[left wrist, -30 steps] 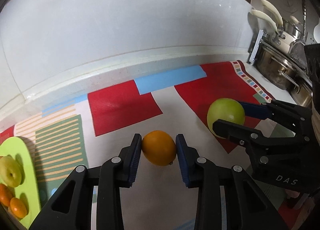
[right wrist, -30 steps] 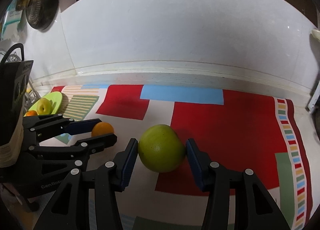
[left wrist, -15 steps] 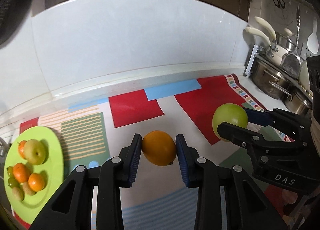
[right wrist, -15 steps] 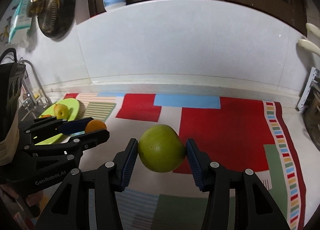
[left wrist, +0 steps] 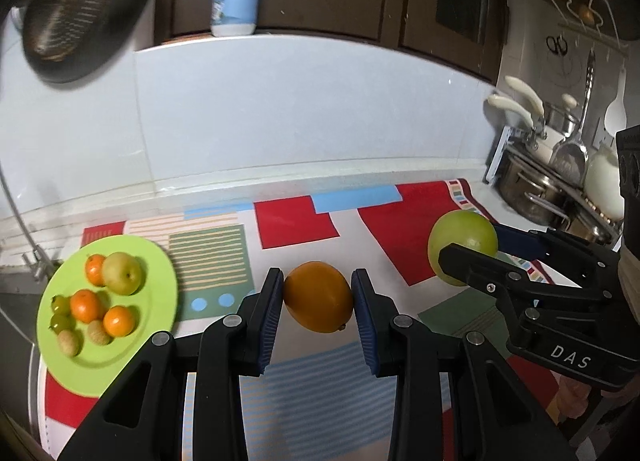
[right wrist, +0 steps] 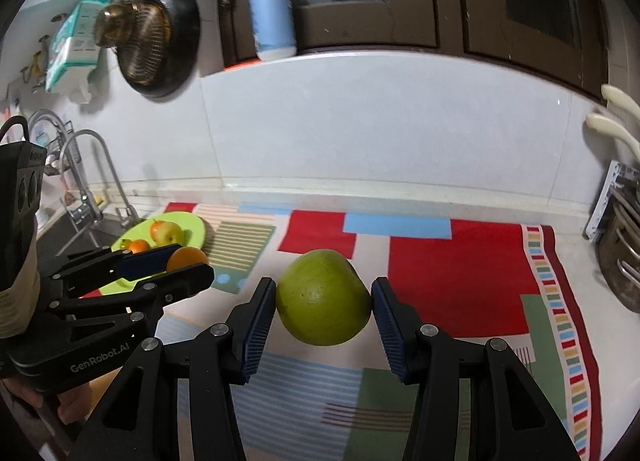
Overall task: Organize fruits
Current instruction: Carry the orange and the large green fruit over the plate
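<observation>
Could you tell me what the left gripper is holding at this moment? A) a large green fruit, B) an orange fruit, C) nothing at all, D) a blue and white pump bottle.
B: in the left wrist view the left gripper has its blue pads pressed on both sides of the orange fruit, held above the patterned mat, while the large green fruit sits in the right gripper.

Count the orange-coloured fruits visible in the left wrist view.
4: one clamped in the left gripper, three small ones on the green plate, at and. None seem hidden.
</observation>
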`<state>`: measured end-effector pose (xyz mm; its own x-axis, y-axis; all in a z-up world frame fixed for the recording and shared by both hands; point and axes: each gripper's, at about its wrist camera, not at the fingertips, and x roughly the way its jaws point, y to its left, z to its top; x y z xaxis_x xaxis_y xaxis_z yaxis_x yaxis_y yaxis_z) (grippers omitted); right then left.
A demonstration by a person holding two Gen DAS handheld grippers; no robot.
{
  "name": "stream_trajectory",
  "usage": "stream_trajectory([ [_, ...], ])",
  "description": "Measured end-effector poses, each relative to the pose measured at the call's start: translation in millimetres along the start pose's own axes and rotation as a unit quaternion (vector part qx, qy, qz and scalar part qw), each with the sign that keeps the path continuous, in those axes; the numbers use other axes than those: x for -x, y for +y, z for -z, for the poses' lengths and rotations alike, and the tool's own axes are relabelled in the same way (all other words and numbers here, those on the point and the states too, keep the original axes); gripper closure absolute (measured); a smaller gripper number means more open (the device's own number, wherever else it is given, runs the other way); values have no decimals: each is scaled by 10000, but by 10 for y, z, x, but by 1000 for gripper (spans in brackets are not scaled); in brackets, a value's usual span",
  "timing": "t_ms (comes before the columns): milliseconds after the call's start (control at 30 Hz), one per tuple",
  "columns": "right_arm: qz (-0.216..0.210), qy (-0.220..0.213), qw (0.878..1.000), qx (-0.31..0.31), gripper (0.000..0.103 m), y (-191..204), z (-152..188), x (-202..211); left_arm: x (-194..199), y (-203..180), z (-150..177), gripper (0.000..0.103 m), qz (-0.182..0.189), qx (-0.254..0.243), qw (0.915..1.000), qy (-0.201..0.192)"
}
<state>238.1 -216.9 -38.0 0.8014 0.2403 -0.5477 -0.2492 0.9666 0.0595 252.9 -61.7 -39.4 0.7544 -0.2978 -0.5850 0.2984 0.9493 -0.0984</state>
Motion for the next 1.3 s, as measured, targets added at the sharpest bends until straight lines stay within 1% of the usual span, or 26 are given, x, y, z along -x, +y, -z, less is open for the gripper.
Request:
stream_trajectory([
  [367,-310,-187,9992,170,53,446,16,220,541,236,184,68,-371,164,9989,-220],
  [700,-644,-267,9969,352,53,966,12,232,912,671,335,68,-769,308,9960,-321],
  [1000,-867,-293,9948,454,53,1430,-56,106,1099,1098,386,68,-1007,367,9934,-405],
  [1300,-980,-177,9937,512,53,1823,-124,-167,1074,1532,408,68,-1142,411,9920,-335],
])
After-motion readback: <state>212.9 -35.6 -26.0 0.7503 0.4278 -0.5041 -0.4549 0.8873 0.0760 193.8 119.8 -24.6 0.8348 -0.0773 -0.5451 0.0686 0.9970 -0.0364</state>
